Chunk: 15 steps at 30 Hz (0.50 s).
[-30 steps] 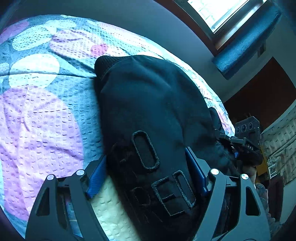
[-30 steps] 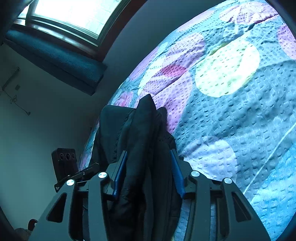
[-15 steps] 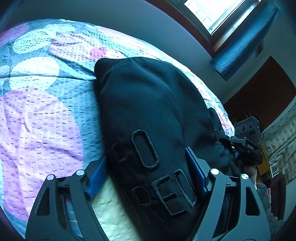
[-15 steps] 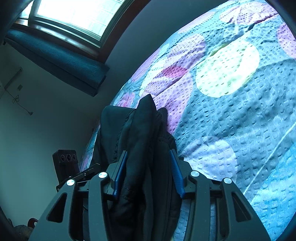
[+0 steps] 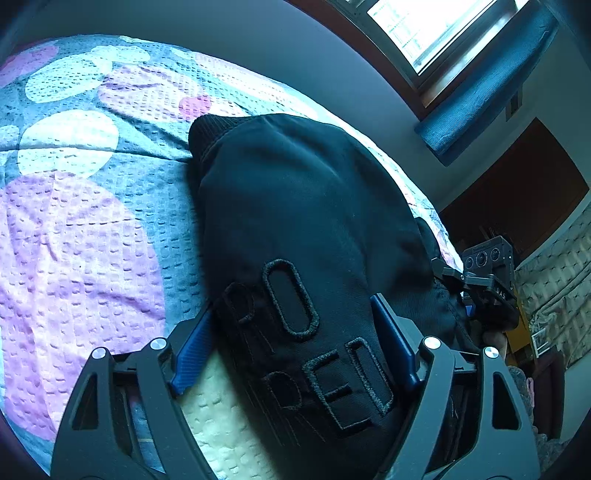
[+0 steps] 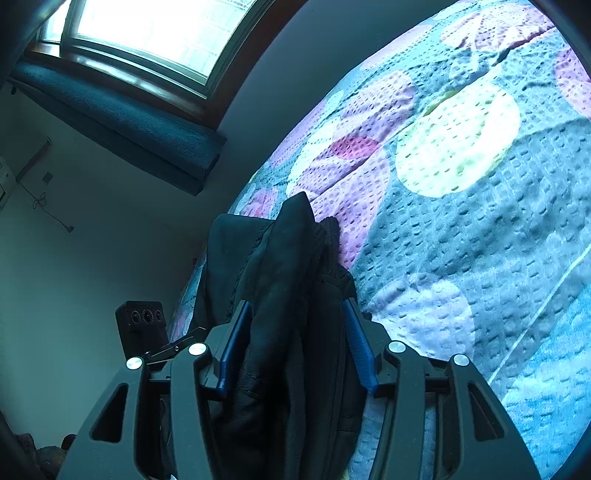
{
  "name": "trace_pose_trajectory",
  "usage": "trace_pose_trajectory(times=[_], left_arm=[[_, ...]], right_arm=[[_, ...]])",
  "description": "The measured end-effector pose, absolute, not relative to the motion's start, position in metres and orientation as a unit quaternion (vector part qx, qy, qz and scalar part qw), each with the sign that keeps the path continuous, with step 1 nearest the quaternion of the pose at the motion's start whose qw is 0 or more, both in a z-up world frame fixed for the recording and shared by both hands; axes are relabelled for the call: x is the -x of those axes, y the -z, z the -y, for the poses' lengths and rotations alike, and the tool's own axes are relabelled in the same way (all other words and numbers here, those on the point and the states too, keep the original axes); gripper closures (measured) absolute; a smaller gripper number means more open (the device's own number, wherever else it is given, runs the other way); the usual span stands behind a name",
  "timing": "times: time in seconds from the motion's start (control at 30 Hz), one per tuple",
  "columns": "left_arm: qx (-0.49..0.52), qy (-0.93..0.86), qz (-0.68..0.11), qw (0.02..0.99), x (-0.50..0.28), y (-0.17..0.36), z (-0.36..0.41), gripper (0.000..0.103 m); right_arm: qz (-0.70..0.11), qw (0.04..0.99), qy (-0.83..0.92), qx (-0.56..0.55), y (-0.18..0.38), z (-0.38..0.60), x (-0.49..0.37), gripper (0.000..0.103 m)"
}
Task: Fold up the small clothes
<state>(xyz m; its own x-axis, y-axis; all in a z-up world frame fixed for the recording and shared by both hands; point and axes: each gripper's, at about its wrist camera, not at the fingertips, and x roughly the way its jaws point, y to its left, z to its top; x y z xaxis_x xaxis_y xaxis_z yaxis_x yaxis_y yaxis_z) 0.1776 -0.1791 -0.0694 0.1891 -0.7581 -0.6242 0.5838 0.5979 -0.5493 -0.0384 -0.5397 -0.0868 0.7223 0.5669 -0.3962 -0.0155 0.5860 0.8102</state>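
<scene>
A black garment [image 5: 295,229] with raised black lettering lies folded over on the bedspread and fills the middle of the left wrist view. My left gripper [image 5: 291,321] is shut on its near edge, with the cloth bunched between the blue pads. In the right wrist view the same garment [image 6: 288,266] shows edge-on in thick folds. My right gripper [image 6: 295,317] is shut on that bunched edge. The right gripper also shows at the right of the left wrist view [image 5: 487,280].
The bedspread [image 6: 461,206] is blue-grey with purple, pink and pale circles and spreads around the garment. A wall, a window [image 6: 155,33] and a dark blue ledge [image 6: 122,122] stand beyond the bed. Dark furniture [image 5: 517,192] stands at the right.
Both grippers keep their hold on the garment. The left wrist view has shifted slightly, with the garment sitting a little lower on the bed. The right view is almost unchanged.
</scene>
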Motion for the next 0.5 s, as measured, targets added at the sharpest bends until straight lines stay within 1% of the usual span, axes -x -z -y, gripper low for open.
trace_pose_trajectory(times=[0.03,0.1,0.23,0.3,0.33,0.4,0.5], left_arm=[[0.105,0.443,-0.468,0.757,-0.180,0.068,0.177,0.021],[0.117,0.456,-0.474,0.744,-0.182,0.067,0.172,0.015],[0.117,0.471,-0.481,0.730,-0.183,0.069,0.174,0.012],[0.118,0.471,-0.479,0.731,-0.183,0.070,0.176,0.011],[0.118,0.471,-0.478,0.732,-0.183,0.070,0.178,0.011],[0.117,0.471,-0.475,0.734,-0.183,0.070,0.180,0.011],[0.105,0.467,-0.476,0.737,-0.182,0.071,0.184,0.013]], right_arm=[[-0.333,0.827,-0.175,-0.419,0.084,0.542,0.040,0.037],[-0.335,0.832,-0.162,-0.412,0.079,0.548,0.047,0.031],[-0.337,0.817,-0.175,-0.434,0.084,0.556,0.051,0.030],[-0.349,0.817,-0.188,-0.420,0.082,0.550,0.046,0.029],[-0.363,0.808,-0.210,-0.414,0.083,0.541,0.042,0.026],[-0.377,0.819,-0.208,-0.379,0.080,0.526,0.038,0.023],[-0.389,0.829,-0.198,-0.350,0.078,0.515,0.033,0.025]])
